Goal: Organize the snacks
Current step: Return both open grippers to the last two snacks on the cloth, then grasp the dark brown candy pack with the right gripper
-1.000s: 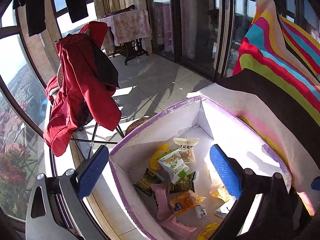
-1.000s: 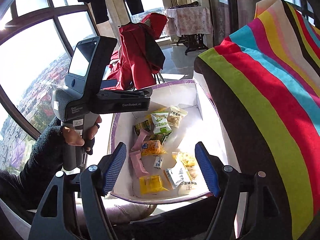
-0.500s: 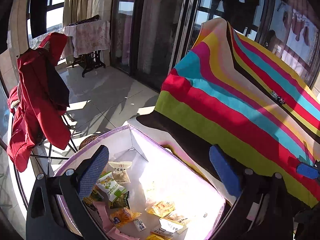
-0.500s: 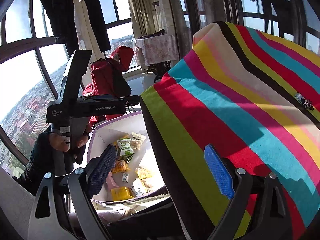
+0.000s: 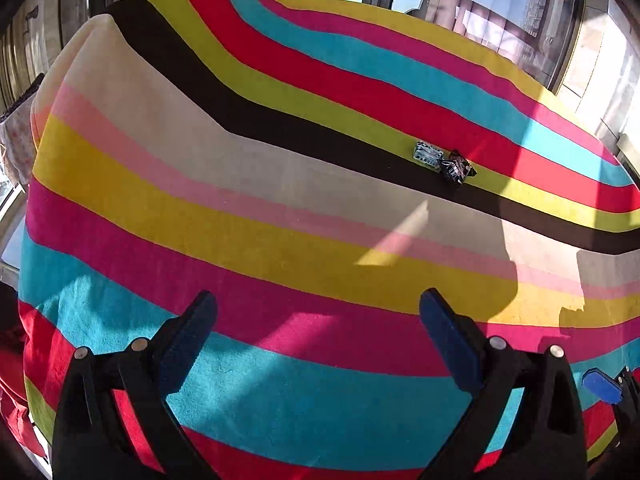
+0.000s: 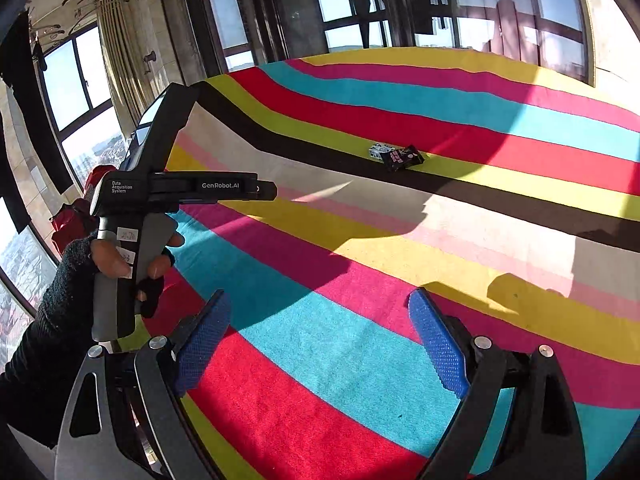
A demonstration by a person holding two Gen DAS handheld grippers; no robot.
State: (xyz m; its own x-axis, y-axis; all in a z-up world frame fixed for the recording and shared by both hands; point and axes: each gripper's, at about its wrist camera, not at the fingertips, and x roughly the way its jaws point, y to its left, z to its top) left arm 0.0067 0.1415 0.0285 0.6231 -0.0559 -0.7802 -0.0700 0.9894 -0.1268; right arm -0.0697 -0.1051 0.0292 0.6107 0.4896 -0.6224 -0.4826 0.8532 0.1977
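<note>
Left wrist view: the left gripper (image 5: 318,322) hangs above the striped cloth (image 5: 280,248), its jaws spread wide with nothing between them; two small snack packets lie on the cloth well ahead of it, to the right, a pale blue-white packet (image 5: 428,155) on the yellow-green stripe and a black packet (image 5: 457,168) touching its right side where that stripe meets the black one; the cloth between the fingers and the packets is bare, crossed by shadow and a sunlit wedge; the cloth's left edge curves down at the frame's left side, and its far edge meets dark window frames; print on both packets is too small to read; a blue fingertip of the right gripper (image 5: 602,386) shows at the lower right edge.

Right wrist view: the right gripper (image 6: 320,330) is likewise held wide apart and holds nothing; the black packet (image 6: 401,157) and the pale packet (image 6: 380,149) sit touching, far ahead of it; open cloth surrounds the packets on every side; left of them a gloved left hand (image 6: 120,264) grips the other device's handle, whose body reads "GenRobot.AI" and "Data Acquisition System"; handwritten stickers on the handle are unreadable.
</note>
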